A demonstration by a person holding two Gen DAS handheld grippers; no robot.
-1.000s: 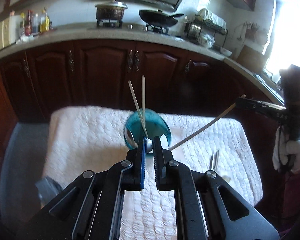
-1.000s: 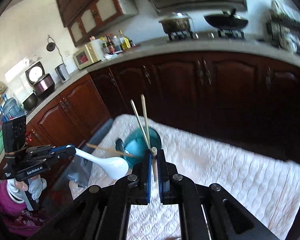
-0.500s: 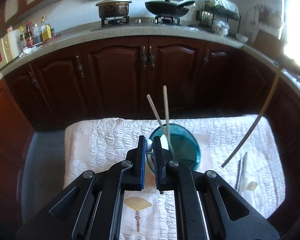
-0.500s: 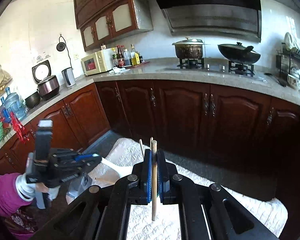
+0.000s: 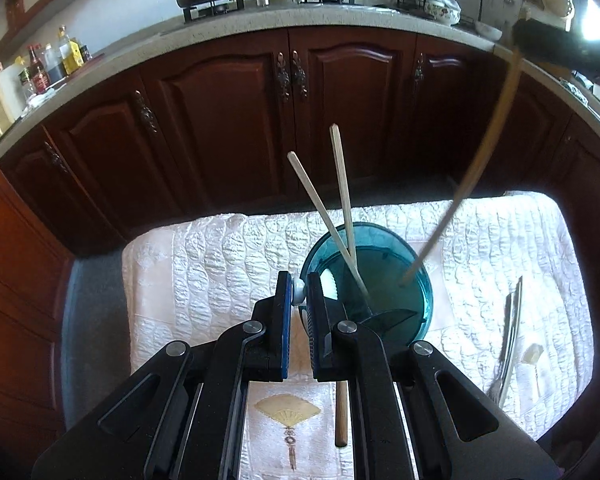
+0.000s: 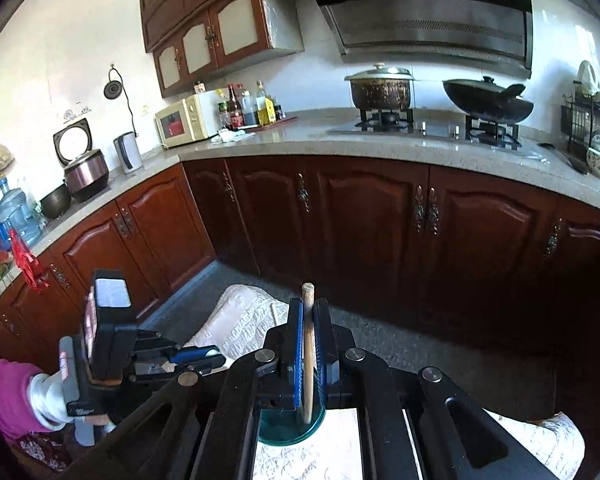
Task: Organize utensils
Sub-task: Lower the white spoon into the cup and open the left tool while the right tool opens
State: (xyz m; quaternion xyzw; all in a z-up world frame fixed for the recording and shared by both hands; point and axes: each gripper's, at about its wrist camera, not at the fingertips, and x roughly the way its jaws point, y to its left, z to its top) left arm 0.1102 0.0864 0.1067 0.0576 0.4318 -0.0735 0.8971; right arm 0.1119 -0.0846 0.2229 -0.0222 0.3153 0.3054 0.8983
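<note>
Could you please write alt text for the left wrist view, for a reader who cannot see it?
The left gripper grips a white spoon handle beside a teal cup holding two chopsticks, on a white quilted cloth. A third chopstick, held from the upper right, dips its tip into the cup; metal utensils lie on the cloth to the right.

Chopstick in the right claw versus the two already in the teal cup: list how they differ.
The held chopstick is pinched at its top by the right claw; the cup's pair stand free. Its tip is just entering the teal cup; theirs rest deep inside, crossing. All are pale and slender.
</note>
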